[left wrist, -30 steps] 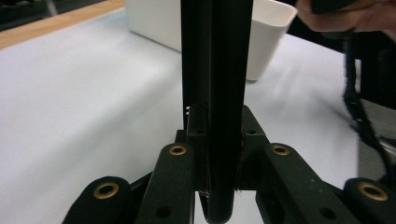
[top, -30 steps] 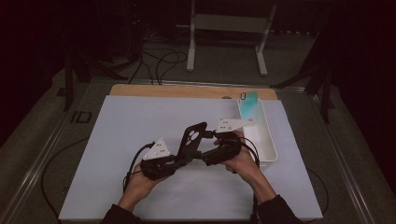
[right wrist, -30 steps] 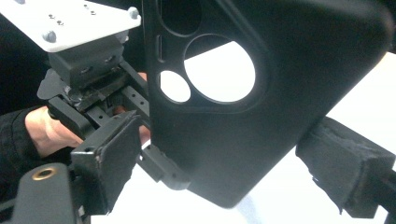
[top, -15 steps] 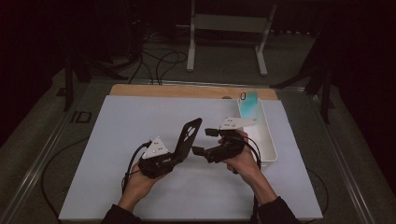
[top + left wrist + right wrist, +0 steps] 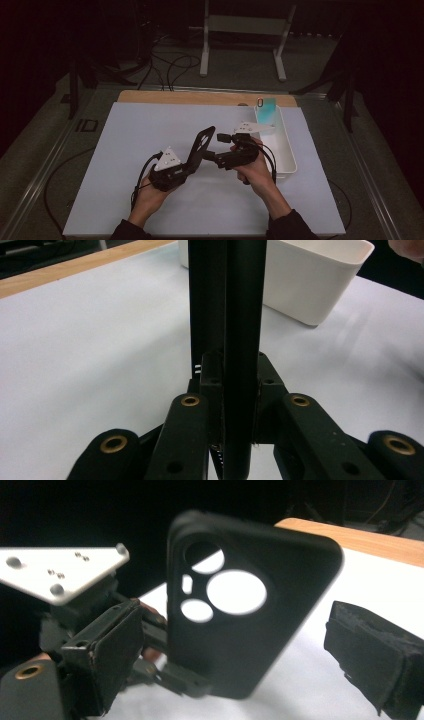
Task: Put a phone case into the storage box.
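Observation:
A black phone case (image 5: 202, 147) with round camera cut-outs (image 5: 235, 592) stands tilted above the white mat, edge-on in the left gripper view (image 5: 242, 340). My left gripper (image 5: 192, 166) is shut on its lower end. My right gripper (image 5: 216, 146) faces the case from the right. Its jaws have just been opening and stand wide, with one pad (image 5: 372, 655) clear of the case and nothing pressed between them. A teal phone (image 5: 266, 112) lies at the far end of the white bin (image 5: 287, 155).
The white bin (image 5: 310, 280) sits at the mat's right side, just behind my right hand. A wooden board edge (image 5: 200, 97) runs along the back of the mat (image 5: 135, 130). Cables trail from both grippers toward the person.
The right gripper's jaws have come off the case and spread. The case now stands more upright in the left gripper. Both hands stay where they were.

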